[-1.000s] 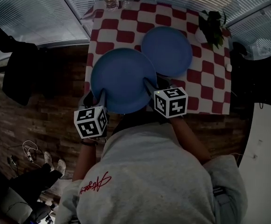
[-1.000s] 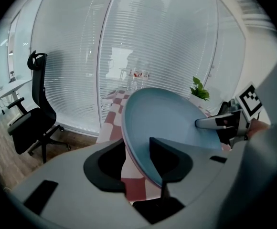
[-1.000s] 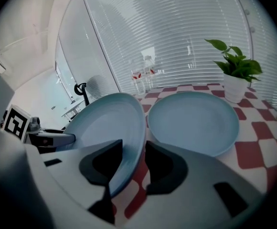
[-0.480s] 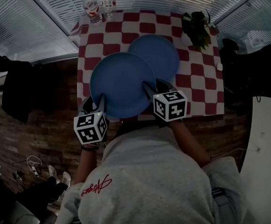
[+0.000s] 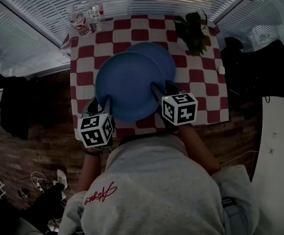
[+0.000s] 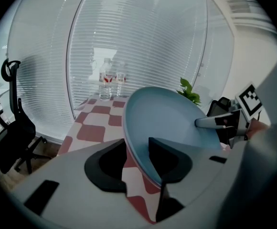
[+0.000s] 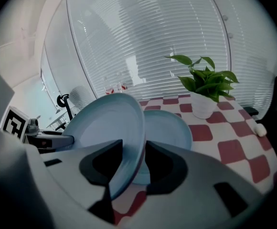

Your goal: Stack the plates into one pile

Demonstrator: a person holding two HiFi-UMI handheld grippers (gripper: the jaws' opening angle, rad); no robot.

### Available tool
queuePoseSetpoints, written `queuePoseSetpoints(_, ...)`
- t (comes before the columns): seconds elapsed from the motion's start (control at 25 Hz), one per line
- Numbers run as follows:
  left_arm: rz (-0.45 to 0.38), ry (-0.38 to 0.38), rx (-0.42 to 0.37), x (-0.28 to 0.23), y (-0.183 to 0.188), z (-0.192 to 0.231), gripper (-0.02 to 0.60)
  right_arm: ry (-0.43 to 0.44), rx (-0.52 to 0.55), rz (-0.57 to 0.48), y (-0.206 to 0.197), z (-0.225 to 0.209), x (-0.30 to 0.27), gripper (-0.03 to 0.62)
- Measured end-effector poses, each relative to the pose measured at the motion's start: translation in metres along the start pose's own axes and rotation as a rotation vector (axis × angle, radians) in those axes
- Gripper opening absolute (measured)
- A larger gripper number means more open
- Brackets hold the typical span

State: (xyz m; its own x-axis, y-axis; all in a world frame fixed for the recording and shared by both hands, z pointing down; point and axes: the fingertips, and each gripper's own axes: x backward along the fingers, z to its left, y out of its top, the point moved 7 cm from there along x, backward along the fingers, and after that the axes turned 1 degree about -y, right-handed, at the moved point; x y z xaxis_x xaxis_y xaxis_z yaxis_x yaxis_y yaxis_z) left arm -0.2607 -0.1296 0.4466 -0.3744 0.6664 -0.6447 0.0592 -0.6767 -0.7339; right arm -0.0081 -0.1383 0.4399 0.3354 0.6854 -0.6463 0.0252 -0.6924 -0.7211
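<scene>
I hold a large blue plate (image 5: 126,84) in the air over the red-and-white checked table (image 5: 201,84), one gripper on each side of its near rim. My left gripper (image 5: 103,104) is shut on the plate's left edge; in the left gripper view the rim (image 6: 133,142) runs between the jaws of the left gripper (image 6: 136,149). My right gripper (image 5: 159,91) is shut on the right edge, where the held plate (image 7: 107,128) passes between the jaws of the right gripper (image 7: 133,151). A second blue plate (image 5: 157,53) (image 7: 169,128) lies on the table, largely hidden under the held one.
A potted plant (image 5: 191,31) (image 7: 205,85) stands at the table's far right corner. Bottles and a glass (image 5: 85,14) (image 6: 110,82) stand at the far left corner. A small white object (image 5: 221,70) lies by the right edge. Dark chairs (image 5: 14,102) flank the table.
Both grippers have carried the held plate away from me and rightward across the table. It now covers most of the second plate, where before it overlapped only its edge.
</scene>
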Motion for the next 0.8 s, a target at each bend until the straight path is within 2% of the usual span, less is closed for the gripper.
queuePoseSetpoints(0.8, 0.042, -0.018, 0.013, -0.06, 0.032, -0.044, 0.155, -0.023, -0.007, 0.019, 0.031, -0.071, -0.011, 0.153)
